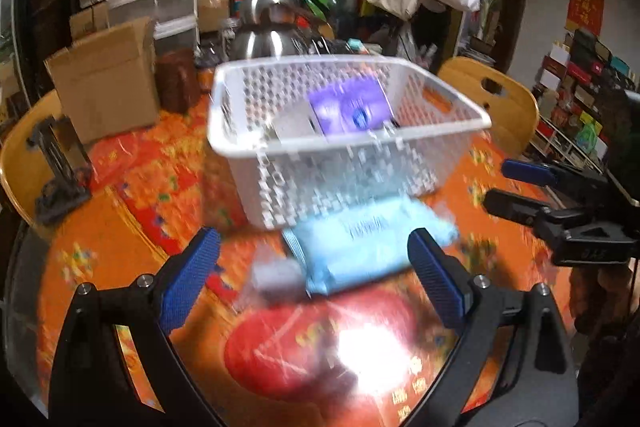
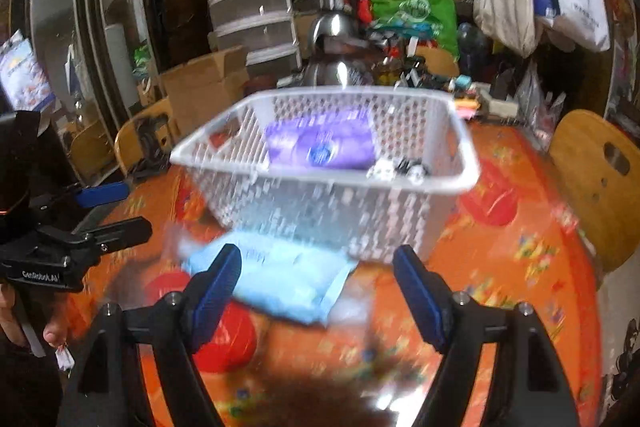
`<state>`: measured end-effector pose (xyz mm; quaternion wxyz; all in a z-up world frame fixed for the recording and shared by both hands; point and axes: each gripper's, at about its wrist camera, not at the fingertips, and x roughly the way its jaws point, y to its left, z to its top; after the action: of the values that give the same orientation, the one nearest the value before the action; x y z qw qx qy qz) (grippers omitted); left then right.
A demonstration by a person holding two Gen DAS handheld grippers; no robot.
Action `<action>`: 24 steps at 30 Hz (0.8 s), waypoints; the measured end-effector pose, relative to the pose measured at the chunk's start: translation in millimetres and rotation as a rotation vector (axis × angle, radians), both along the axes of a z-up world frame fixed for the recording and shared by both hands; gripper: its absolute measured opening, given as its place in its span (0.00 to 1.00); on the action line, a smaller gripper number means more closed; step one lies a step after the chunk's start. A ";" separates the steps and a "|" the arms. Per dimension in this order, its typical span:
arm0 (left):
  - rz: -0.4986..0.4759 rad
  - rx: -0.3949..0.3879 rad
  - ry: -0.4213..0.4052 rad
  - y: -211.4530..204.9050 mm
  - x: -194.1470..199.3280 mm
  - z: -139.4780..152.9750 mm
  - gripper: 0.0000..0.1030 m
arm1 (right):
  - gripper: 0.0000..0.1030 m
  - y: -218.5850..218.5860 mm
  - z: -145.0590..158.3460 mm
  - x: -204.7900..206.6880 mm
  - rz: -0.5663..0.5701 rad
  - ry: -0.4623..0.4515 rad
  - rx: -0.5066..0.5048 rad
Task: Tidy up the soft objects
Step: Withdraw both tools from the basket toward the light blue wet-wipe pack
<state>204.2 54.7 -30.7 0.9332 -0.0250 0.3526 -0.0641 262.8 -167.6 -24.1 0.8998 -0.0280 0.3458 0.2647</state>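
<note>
Blue soft pack [image 1: 360,247] beside white basket [image 1: 440,99]

White letters reading "GenRobot.AI" stand on the black body of the left gripper [image 2: 120,207], left of the basket [image 2: 466,183]; other print is too blurred to read.

Both wrist cameras sit low over the table [image 1: 120,227], looking forward along their open fingers. Each faces the white basket [image 1: 344,143] and blue pack [image 1: 368,247] close ahead, the left view from the left, the right view from the right, each catching the other gripper at its edge.
</note>
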 end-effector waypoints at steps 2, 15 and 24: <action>-0.017 -0.017 0.017 -3.3 -1.7 -14.0 0.91 | 0.76 4.3 -11.2 -4.1 0.010 -0.001 -0.011; -0.056 -0.008 0.119 -4.7 30.0 -75.1 0.86 | 0.68 20.7 -64.9 12.8 0.062 0.118 -0.035; -0.079 -0.005 0.097 -8.7 38.1 -73.4 0.79 | 0.60 27.8 -67.4 14.7 0.075 0.124 -0.023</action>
<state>242.3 46.0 -104.1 0.9117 -0.0166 0.3981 -0.1004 277.5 -139.9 -91.5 0.8658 -0.0350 0.4024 0.2955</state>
